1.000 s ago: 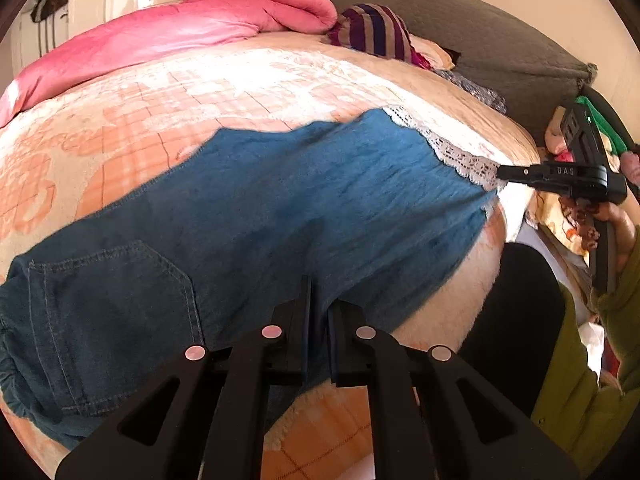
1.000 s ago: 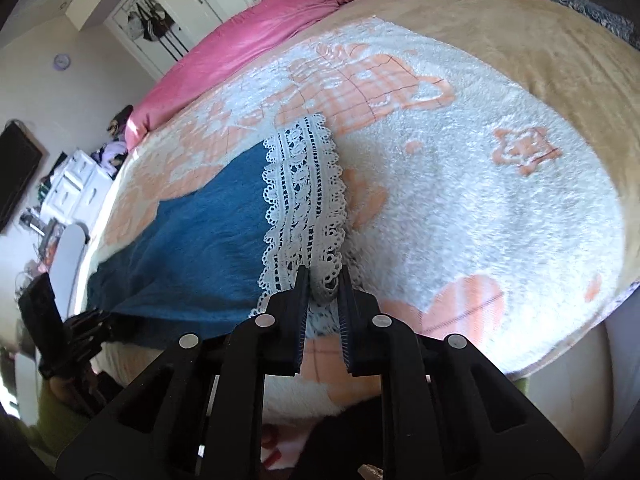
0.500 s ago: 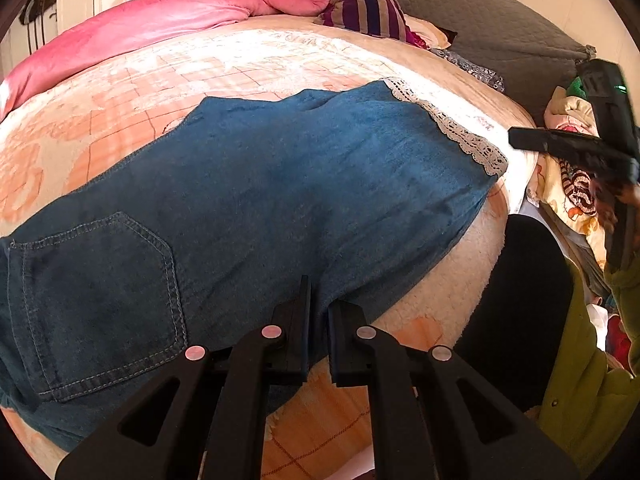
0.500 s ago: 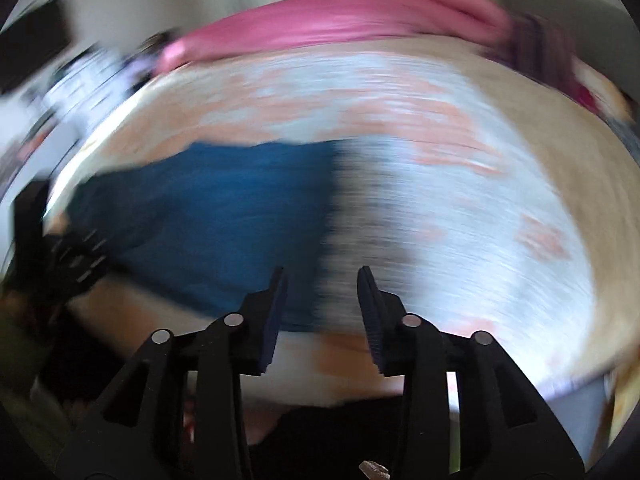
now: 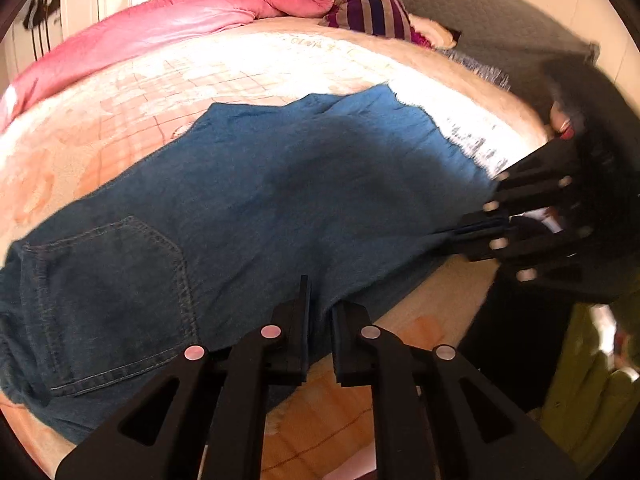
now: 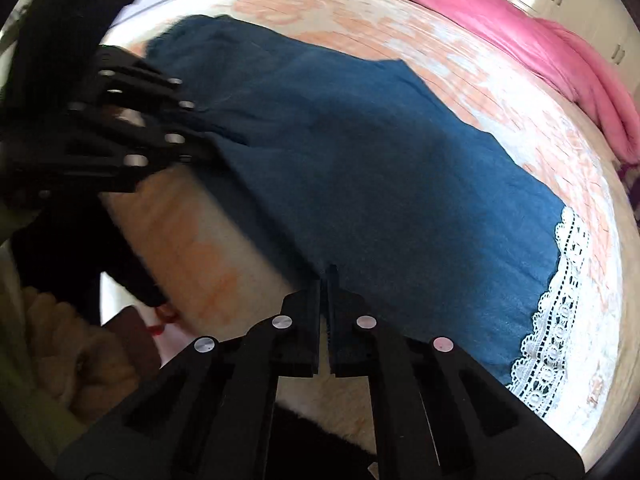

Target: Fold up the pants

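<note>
Right wrist view: I've got the right gripper [image 6: 325, 280] pinched on the near edge of the pants [image 6: 380, 168], jaws just closed, only a thin bite of denim between the tips; left gripper [image 5: 318, 308] also clamped on the same near edge, closer to the back pocket [image 5: 116, 296], and it shows as the black shape at the left of this view. Pants lie flat across the bed blanket [image 6: 500, 92], waist toward my left, lace hem [image 6: 560, 312] toward my right, near edge hanging just over the bed's edge. Risks as I see them: right bite is shallow, so a lift could let the denim slip out; may be pinching one layer only, then the fold drags the lower layer crooked; uneven lift between hands would skew the crease; fuzzy blanket could catch the lace and pull it back; motion blur here, so the grip is hard to confirm.
</note>
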{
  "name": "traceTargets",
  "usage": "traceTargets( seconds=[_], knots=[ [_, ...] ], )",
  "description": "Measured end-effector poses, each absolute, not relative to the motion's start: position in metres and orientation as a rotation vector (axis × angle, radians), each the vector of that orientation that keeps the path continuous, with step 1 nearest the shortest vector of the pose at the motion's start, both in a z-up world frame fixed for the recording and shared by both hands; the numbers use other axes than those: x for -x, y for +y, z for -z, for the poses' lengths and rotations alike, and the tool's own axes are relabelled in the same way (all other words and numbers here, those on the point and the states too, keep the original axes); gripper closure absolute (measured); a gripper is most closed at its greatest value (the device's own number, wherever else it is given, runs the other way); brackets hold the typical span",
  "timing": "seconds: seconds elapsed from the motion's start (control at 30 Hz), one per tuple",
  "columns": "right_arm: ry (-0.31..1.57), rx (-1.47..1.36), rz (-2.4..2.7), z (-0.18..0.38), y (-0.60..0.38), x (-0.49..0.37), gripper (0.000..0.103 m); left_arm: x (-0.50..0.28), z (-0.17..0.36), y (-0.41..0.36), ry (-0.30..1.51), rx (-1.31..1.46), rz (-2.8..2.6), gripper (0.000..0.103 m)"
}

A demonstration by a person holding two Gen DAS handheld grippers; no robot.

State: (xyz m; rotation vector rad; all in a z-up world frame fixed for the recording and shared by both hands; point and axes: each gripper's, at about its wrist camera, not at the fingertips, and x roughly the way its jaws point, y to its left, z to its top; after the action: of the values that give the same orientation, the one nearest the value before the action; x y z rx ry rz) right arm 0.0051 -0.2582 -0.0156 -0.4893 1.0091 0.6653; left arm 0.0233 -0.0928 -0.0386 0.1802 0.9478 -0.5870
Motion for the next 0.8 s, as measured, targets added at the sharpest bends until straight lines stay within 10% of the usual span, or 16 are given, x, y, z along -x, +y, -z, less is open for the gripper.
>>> traceTargets(
  seconds=[0.2,0.43,0.8],
  knots=[
    [1.064,0.341,-0.687,0.022,-0.276,-0.014,0.099,-0.024,0.039,-0.086,0.963,-0.140,0.602,0.075],
    [1.005,0.142,-0.609,-0.010,-0.337,-0.014,0.068,-0.007,0.006,-0.033,0.881,-0.020,0.529,0.052],
    [1.008,-0.035,-0.302,-0.003,-0.419,-0.035,0.057,-0.046,0.008,0.100,0.871,0.239,-0.040,0.021]
  ],
)
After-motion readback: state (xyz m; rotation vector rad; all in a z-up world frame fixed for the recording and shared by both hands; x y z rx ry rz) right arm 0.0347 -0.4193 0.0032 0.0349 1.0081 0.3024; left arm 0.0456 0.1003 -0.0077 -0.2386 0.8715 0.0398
